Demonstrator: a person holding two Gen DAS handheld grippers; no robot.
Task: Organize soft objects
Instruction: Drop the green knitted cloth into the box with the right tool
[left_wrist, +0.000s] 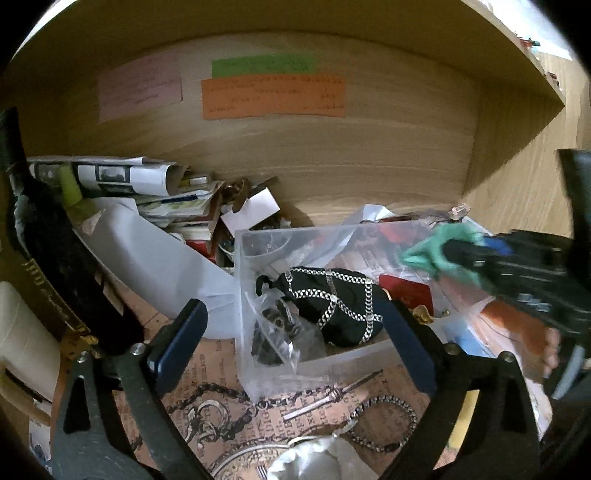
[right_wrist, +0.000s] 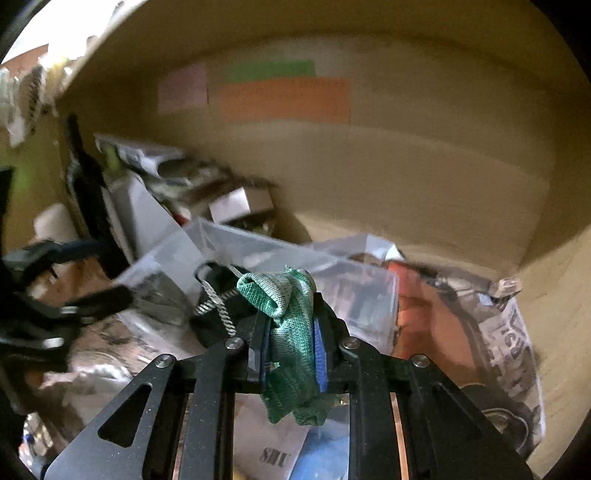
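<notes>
Cloth (right_wrist: 291, 332), green and knitted, sat pinched between the fingers of the right hand-held gripper (right_wrist: 290, 332), its folded top bulging above the jaws and its loose end hanging below them. The jaws were closed tight on it, blue pads pressing both sides. The cloth's long axis ran roughly along the fingers, up and down in the right wrist view.

Beyond the cloth and slightly to the left of it lay a clear plastic box (left_wrist: 243, 280), and inside that box rested a black pouch (left_wrist: 332, 306) with a white chain pattern, beside a small clear bag (left_wrist: 277, 332) of dark bits. The left wrist view showed the cloth (left_wrist: 432, 254) carried just past the box's right rim.

The left hand-held gripper (left_wrist: 291, 347) stood with jaws wide apart, holding nothing, on the near side of the box, with the pouch between its fingertips' lines of sight. It looked nearer to the pouch than the right one.

Judged from this, the drop into the box would call for a short move leftward from the right hand.
</notes>
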